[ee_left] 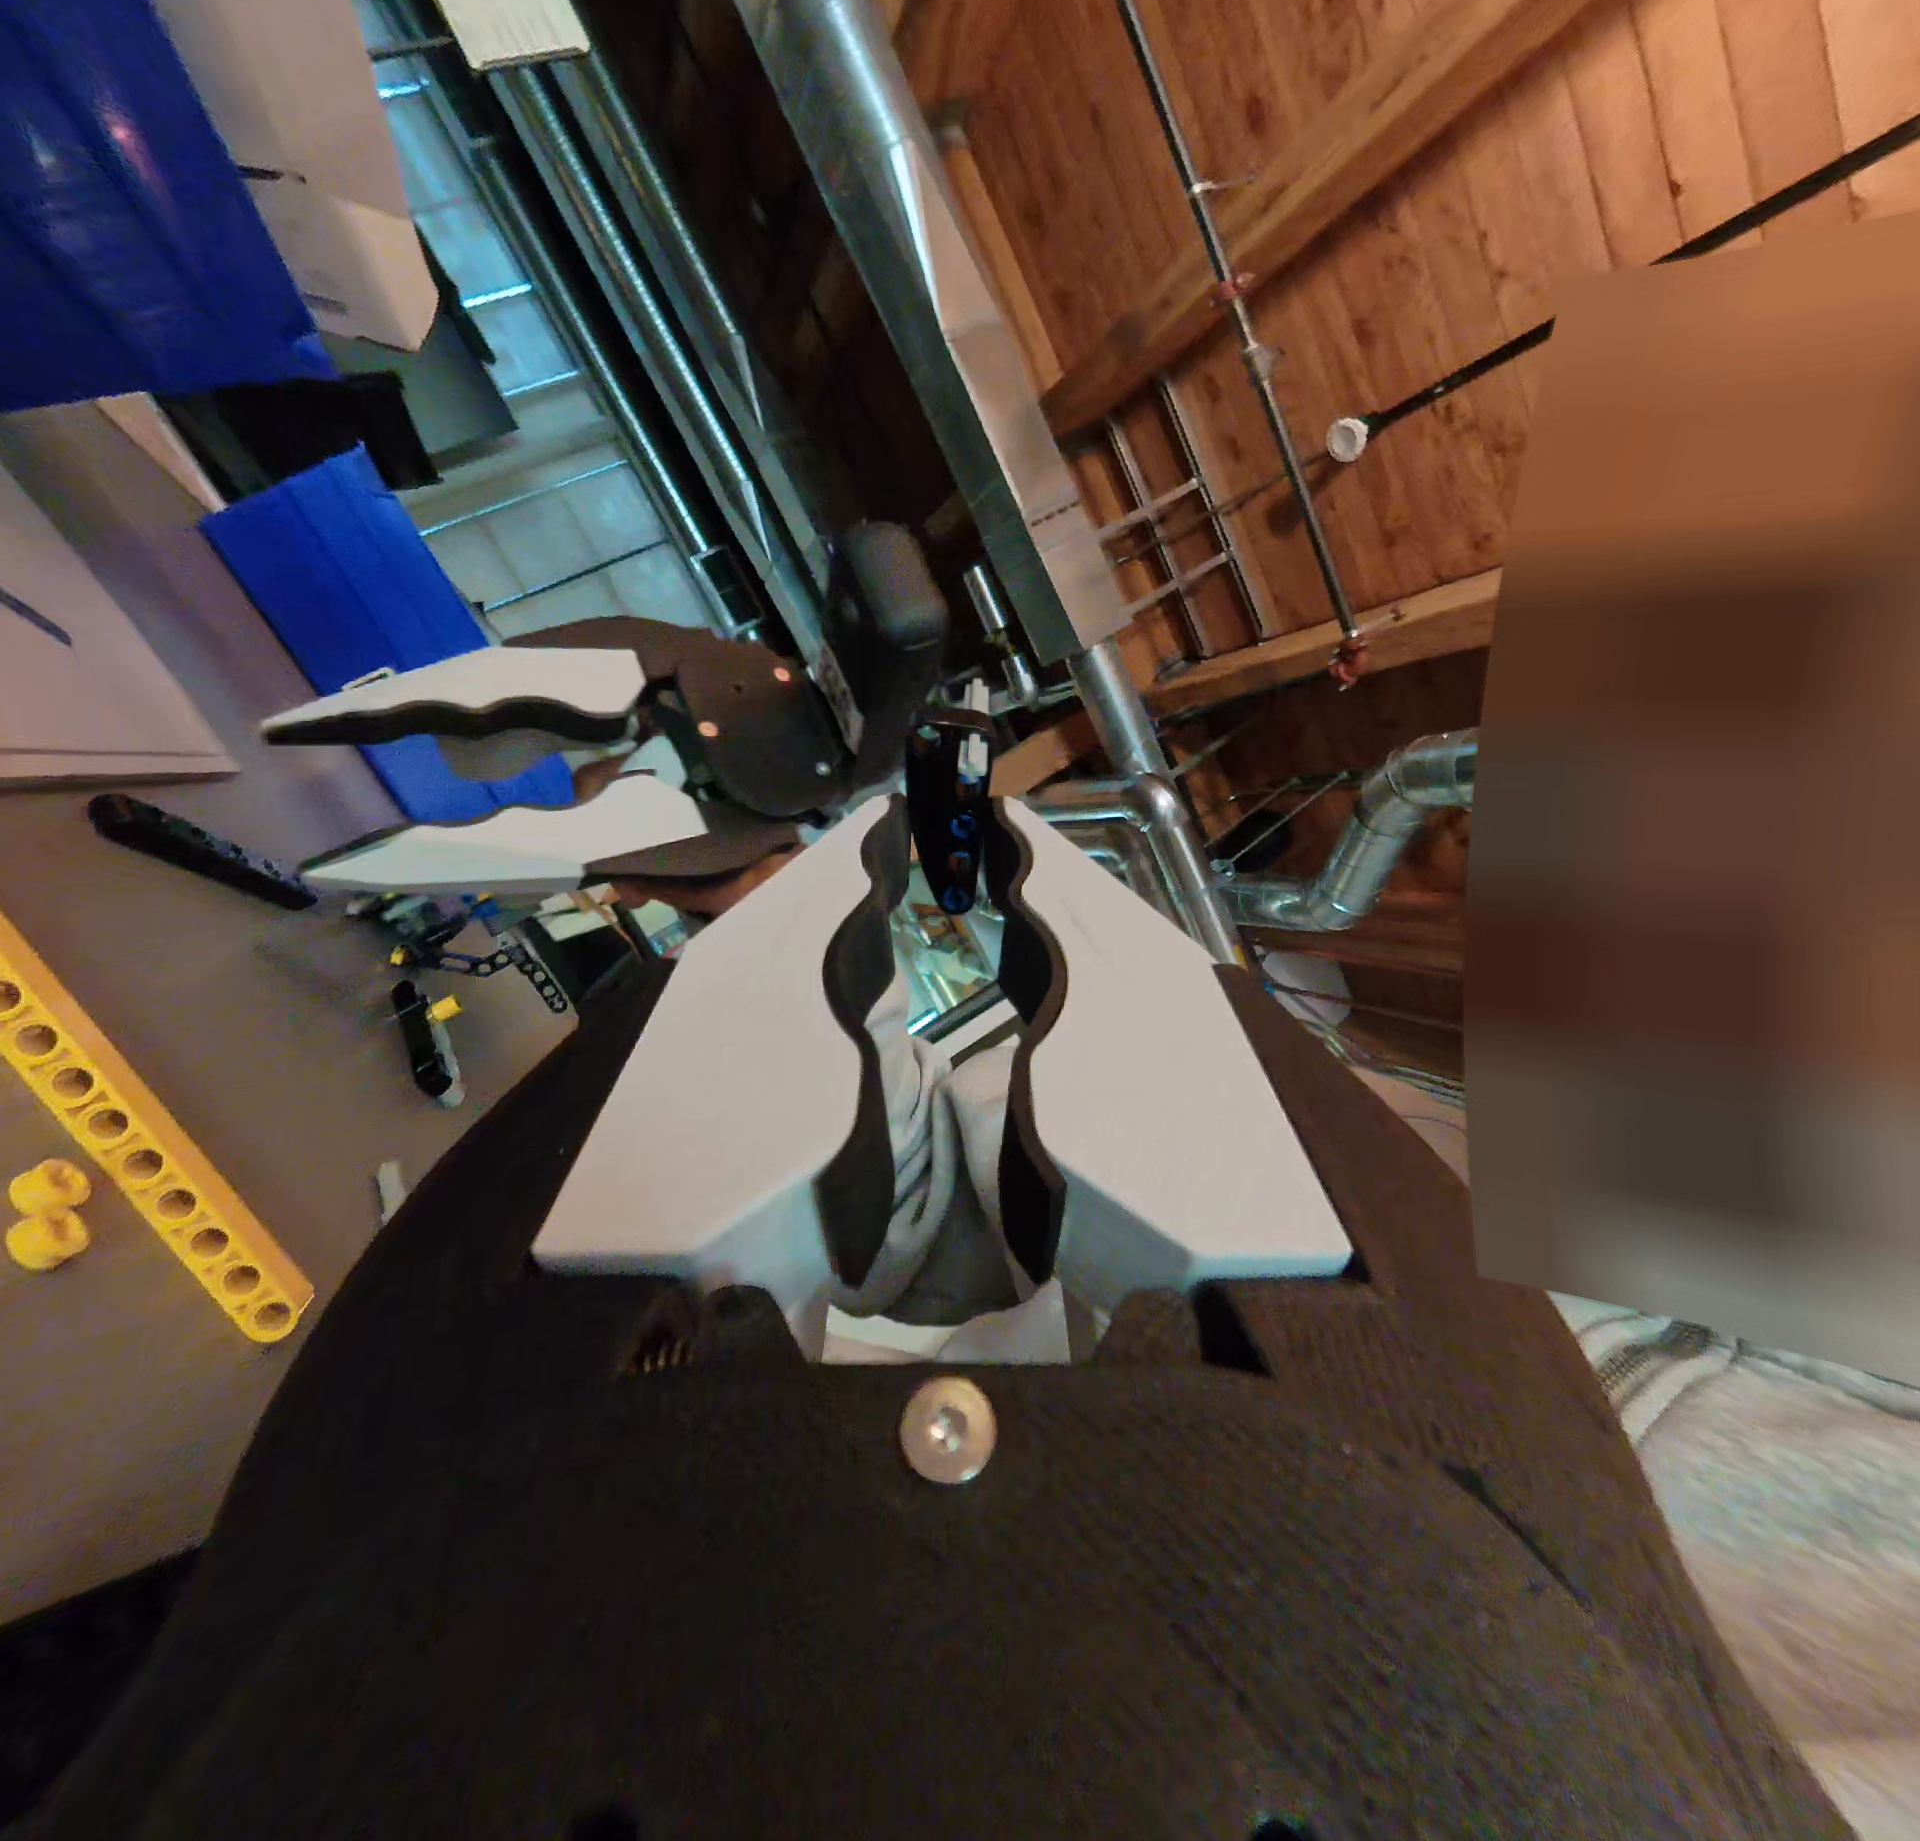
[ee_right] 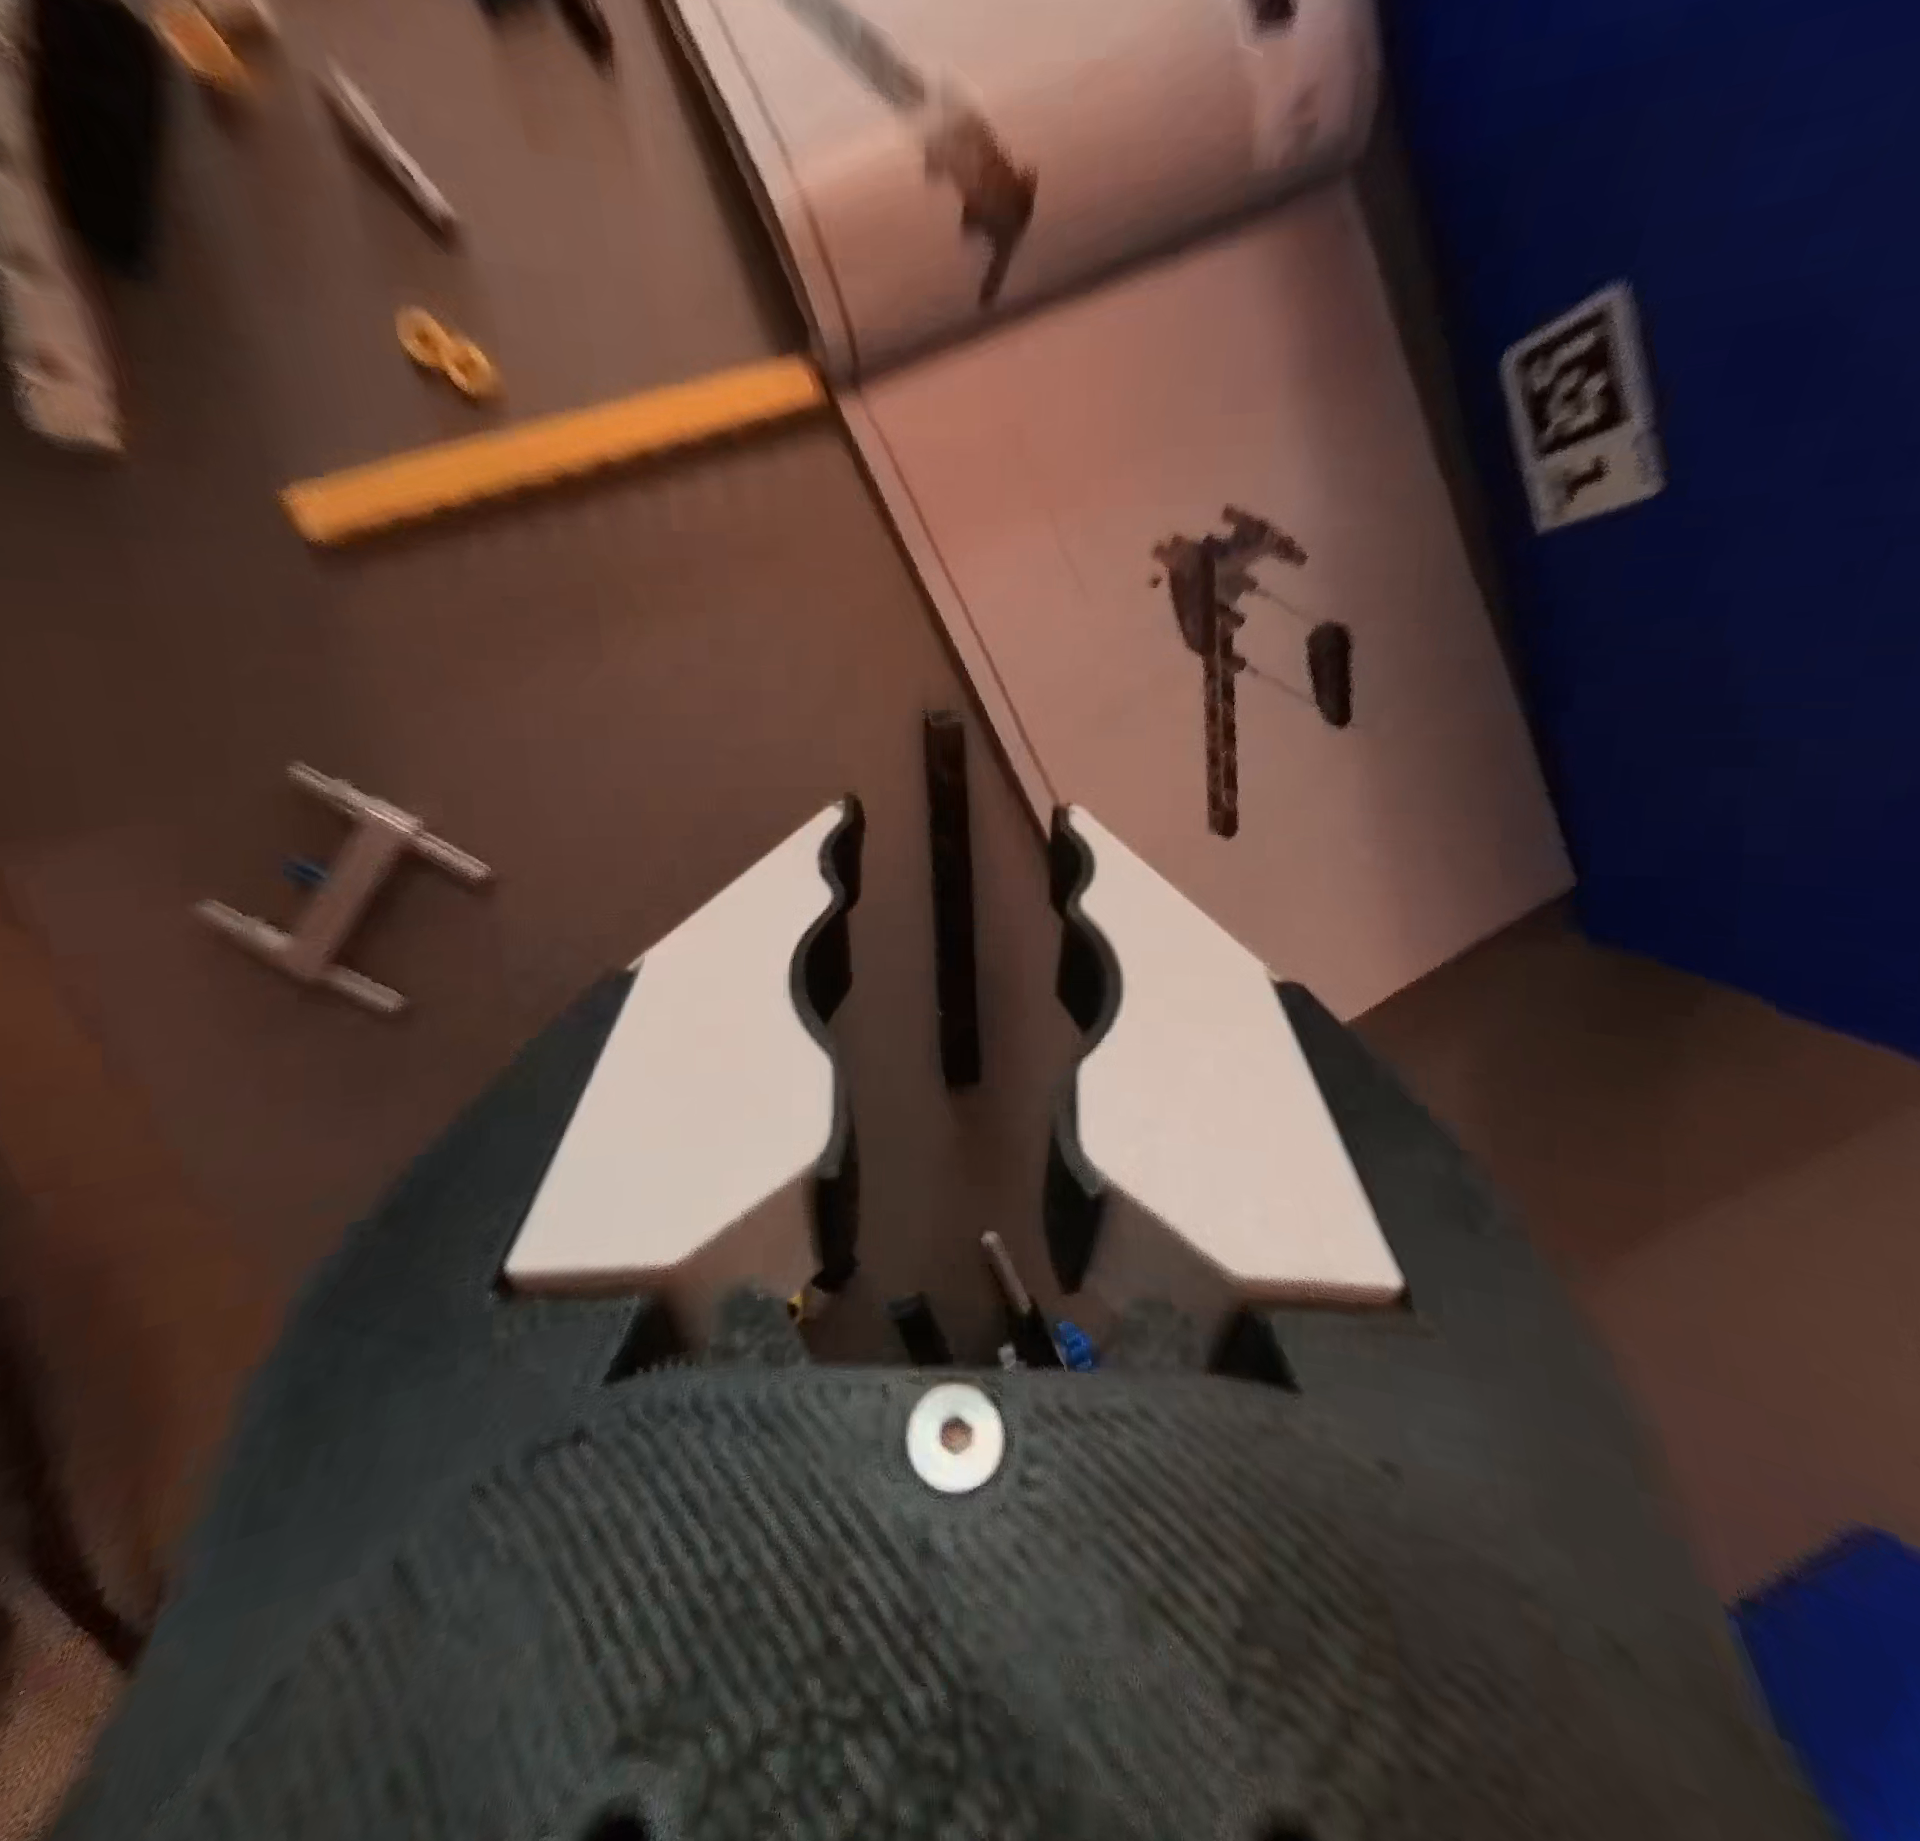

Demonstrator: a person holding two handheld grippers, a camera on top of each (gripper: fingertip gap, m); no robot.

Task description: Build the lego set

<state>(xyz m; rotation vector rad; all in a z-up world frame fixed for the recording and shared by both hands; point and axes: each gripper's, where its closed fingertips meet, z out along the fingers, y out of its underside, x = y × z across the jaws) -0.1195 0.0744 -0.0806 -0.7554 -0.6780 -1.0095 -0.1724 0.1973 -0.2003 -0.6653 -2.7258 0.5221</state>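
My left gripper (ee_left: 951, 809) is raised off the table, tilted up toward the ceiling, and shut on a short black lego piece with blue pins (ee_left: 948, 846). My right gripper (ee_right: 954, 820) is open over the brown table. A long black beam (ee_right: 954, 898) lies on the table in line with the gap between its fingers. The left wrist view shows the right gripper (ee_left: 286, 799) open, with that black beam (ee_left: 197, 851) just beyond its tips. The right wrist view is blurred.
An open instruction booklet (ee_right: 1143, 544) lies right of the beam. A long yellow beam (ee_right: 551, 451), a grey H-shaped piece (ee_right: 343, 887), small yellow parts (ee_right: 447, 352) and a small black and yellow assembly (ee_left: 426, 1043) lie on the table. A blue wall (ee_right: 1714, 233) stands behind.
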